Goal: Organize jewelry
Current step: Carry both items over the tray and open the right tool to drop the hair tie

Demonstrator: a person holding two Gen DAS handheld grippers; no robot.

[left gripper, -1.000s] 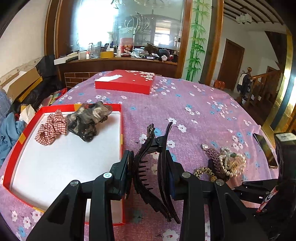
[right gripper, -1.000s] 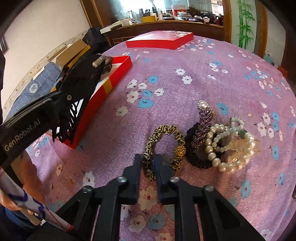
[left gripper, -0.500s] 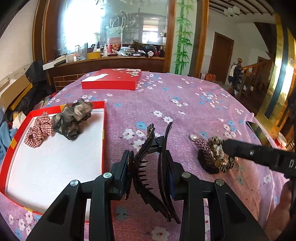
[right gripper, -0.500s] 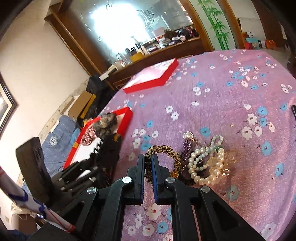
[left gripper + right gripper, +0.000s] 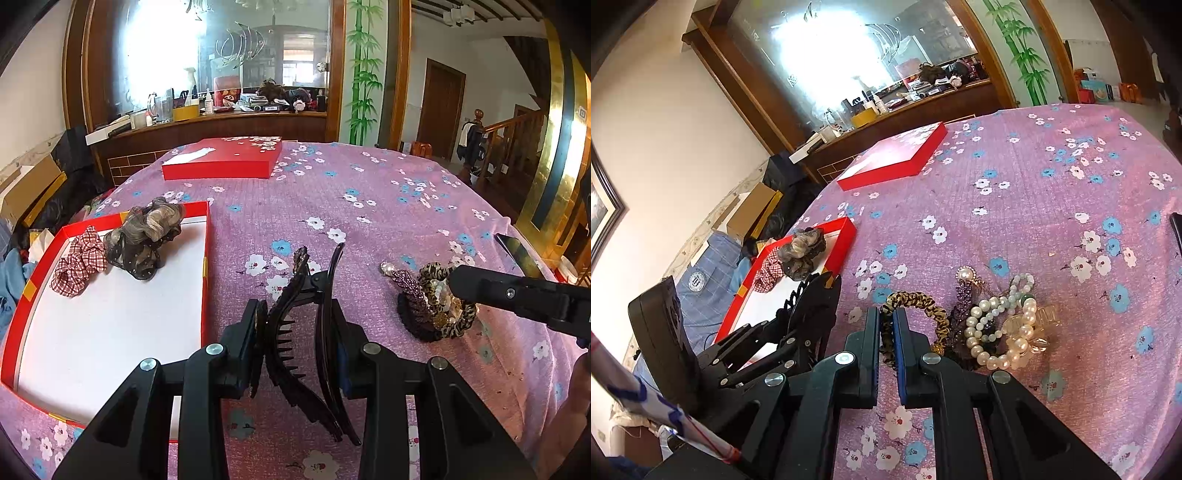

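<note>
While the left hand-held gripper (image 5: 295, 332) pinches a large black claw hair clip (image 5: 314, 332) between its pads, the clip's toothed arms point back toward the camera and its hinge end points out over the purple flowered cloth (image 5: 369, 206) of the tabletop, just right of the open red box (image 5: 205, 258). That box has a white floor, and in its far corner lie a red-checked scrunchie (image 5: 77, 262) and a grey-brown hair piece (image 5: 147, 236), touching each other. The right hand-held gripper (image 5: 886, 325) is pressed together on a leopard-print scrunchie (image 5: 923, 306), whose band runs up between the two pads and loops out to the right. Whether the scrunchie is clear of the cloth cannot be told. Just beside it, touching, sits the pile of remaining pieces: a purple beaded clip topped with a large pearl (image 5: 966, 291), a string of white pearls (image 5: 990, 332), a pale green bead bracelet (image 5: 1021, 288) and a clear plastic clip (image 5: 1043, 321). A closed red lid (image 5: 897, 158) with a blossom print lies well apart at the far side of the cloth. A dark phone (image 5: 517, 254) rests near the right edge.
</note>
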